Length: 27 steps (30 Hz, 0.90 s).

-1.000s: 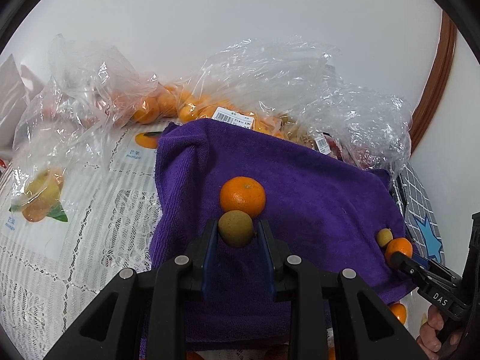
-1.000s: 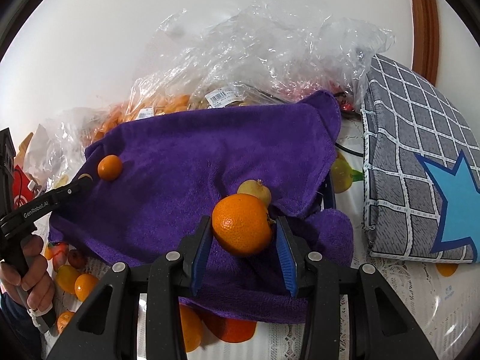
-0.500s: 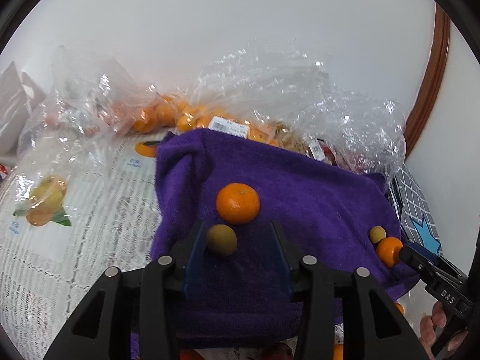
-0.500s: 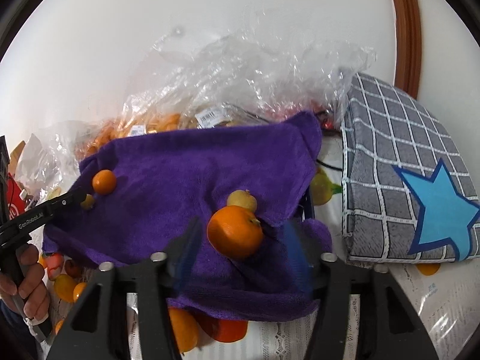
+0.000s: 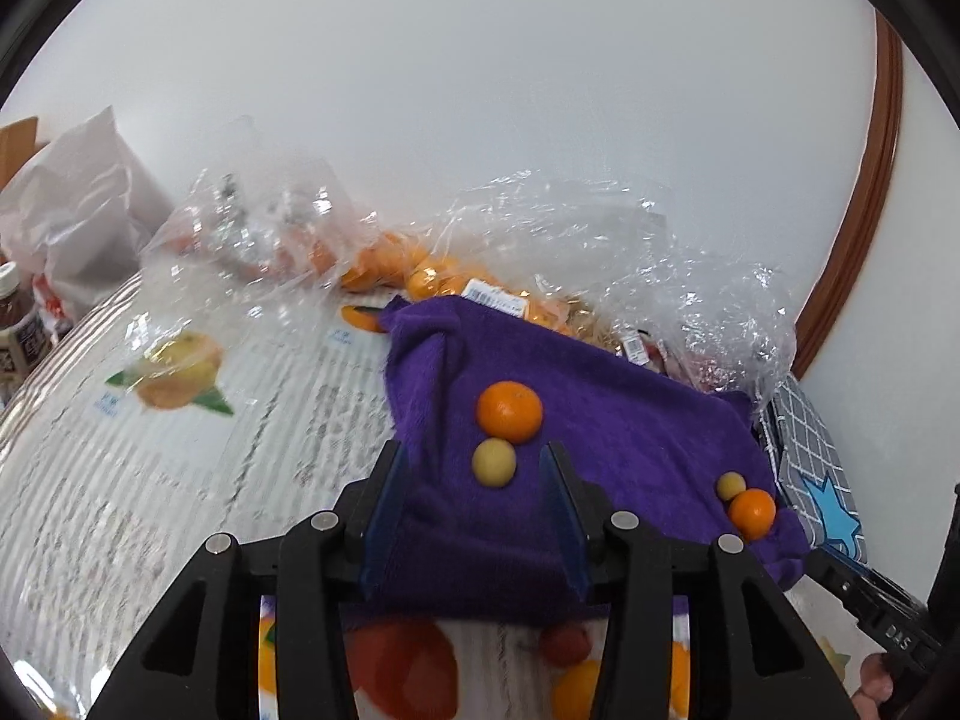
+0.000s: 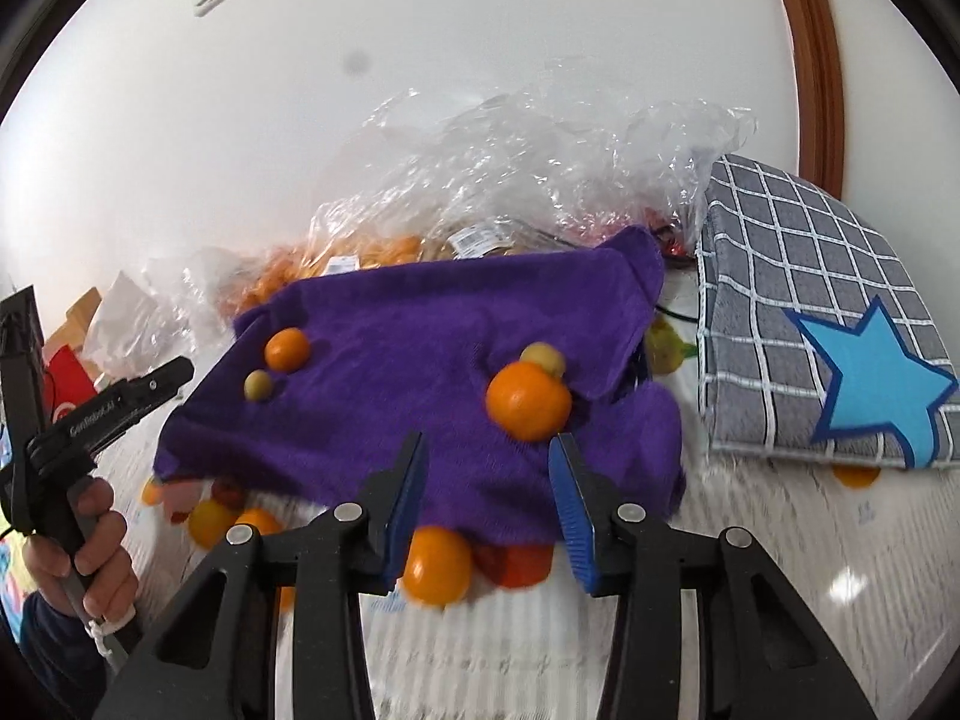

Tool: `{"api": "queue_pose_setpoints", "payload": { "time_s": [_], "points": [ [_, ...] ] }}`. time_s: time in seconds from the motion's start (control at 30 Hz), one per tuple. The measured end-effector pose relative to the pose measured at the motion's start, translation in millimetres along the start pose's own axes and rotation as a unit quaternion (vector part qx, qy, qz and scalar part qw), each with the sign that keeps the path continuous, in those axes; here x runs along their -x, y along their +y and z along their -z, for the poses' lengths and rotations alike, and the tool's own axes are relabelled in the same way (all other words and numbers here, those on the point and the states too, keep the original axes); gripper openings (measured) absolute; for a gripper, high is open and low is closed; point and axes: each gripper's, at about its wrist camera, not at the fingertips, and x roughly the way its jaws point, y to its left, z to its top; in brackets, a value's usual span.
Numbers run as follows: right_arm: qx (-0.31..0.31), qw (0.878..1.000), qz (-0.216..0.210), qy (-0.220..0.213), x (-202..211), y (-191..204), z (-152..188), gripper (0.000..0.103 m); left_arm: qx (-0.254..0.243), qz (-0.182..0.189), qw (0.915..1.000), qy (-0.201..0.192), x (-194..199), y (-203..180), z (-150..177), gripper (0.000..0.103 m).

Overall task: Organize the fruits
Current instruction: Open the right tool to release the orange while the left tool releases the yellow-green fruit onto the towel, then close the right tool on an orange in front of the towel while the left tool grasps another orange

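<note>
A purple towel [image 5: 630, 438] [image 6: 432, 372] lies on the table. On its left part sit an orange mandarin [image 5: 509, 411] [image 6: 287, 348] and a small yellow-green fruit [image 5: 494, 462] [image 6: 258, 385], touching. On its right part sit another mandarin [image 6: 528, 400] [image 5: 752, 513] and a small yellow fruit [image 6: 543, 358] [image 5: 731, 485]. My left gripper [image 5: 474, 480] is open and empty, just behind the yellow-green fruit. My right gripper [image 6: 489, 468] is open and empty, just behind the mandarin.
Clear plastic bags with mandarins [image 5: 420, 276] [image 6: 540, 180] lie behind the towel by the wall. A grey checked cushion with a blue star [image 6: 828, 348] lies at the right. The lace tablecloth [image 5: 180, 450] has printed fruit pictures. A bottle [image 5: 21, 324] stands far left.
Both grippers opened and let go of their fruits, then drew back and up. The yellow-green fruit and the right mandarin now rest on the towel.
</note>
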Motion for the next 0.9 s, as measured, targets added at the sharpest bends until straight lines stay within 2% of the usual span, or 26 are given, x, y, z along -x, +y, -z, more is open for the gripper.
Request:
{"api": "queue_pose_setpoints", "payload": {
  "time_s": [0.13,0.3,0.43,0.63,0.67,0.77,0.9],
  "points": [
    [-0.008,1.0,-0.022,0.018,6.4,3.5,12.9,0.043,0.006,-0.001,0.9999,0.011,7.2,6.1,7.5,0.043],
    [0.0,0.999,-0.021,0.041,4.7,10.9,29.2,0.043,-0.001,-0.008,0.9998,0.021,17.4,7.4,17.6,0.043],
    [0.002,0.998,-0.029,0.06,-3.5,13.1,30.1,0.043,0.0,-0.006,0.9995,0.03,27.1,11.2,24.8,0.045],
    [0.026,0.995,-0.012,0.096,-28.7,19.5,28.5,0.043,-0.005,0.0,0.9989,0.046,27.8,10.3,30.1,0.045],
    [0.028,0.995,-0.005,0.1,-32.6,19.9,29.3,0.039,-0.007,0.0,0.9988,0.049,26.8,9.2,30.6,0.045],
    [0.037,0.994,0.006,0.103,-35.8,20.8,32.4,0.032,-0.013,0.011,0.998,0.062,23.2,6.5,32.1,0.045],
    [0.031,0.995,-0.011,0.089,-24.5,15.5,35.7,0.032,-0.037,0.047,0.9952,0.078,22.2,-4.5,37.1,0.045]
  ]
}}
